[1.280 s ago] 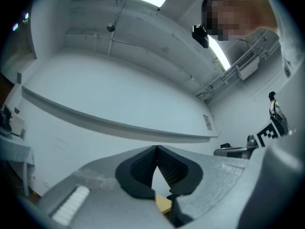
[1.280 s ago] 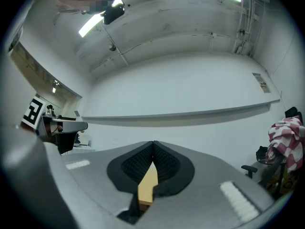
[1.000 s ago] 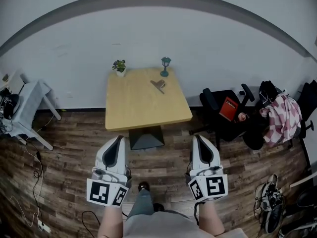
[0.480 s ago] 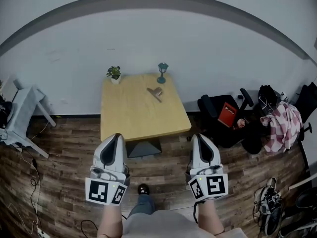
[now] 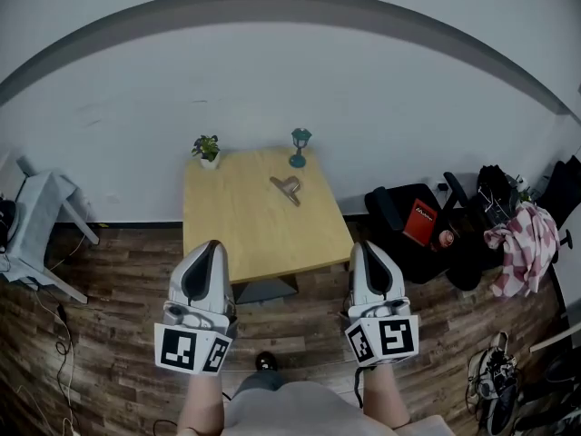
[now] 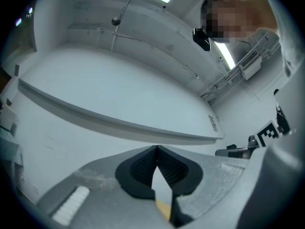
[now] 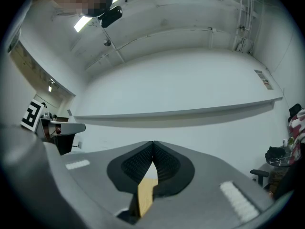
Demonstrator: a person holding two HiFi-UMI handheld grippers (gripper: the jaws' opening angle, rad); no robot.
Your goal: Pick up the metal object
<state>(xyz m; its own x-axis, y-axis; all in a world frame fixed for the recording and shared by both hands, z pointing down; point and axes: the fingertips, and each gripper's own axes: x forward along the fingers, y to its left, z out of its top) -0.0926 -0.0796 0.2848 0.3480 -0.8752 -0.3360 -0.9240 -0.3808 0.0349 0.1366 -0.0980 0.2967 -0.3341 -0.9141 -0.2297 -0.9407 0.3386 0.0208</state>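
The metal object (image 5: 286,189) lies on the table's (image 5: 259,239) far half. A potted plant (image 5: 207,149) and a teal ornament (image 5: 300,146) stand at its far edge. The left tool (image 5: 214,244) and right tool (image 5: 360,244) flank its near edge.

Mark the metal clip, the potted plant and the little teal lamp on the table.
Metal clip (image 5: 286,189): head view, middle of its body.
Potted plant (image 5: 205,144): head view, on the leaves.
Teal lamp (image 5: 300,137): head view, on its top.
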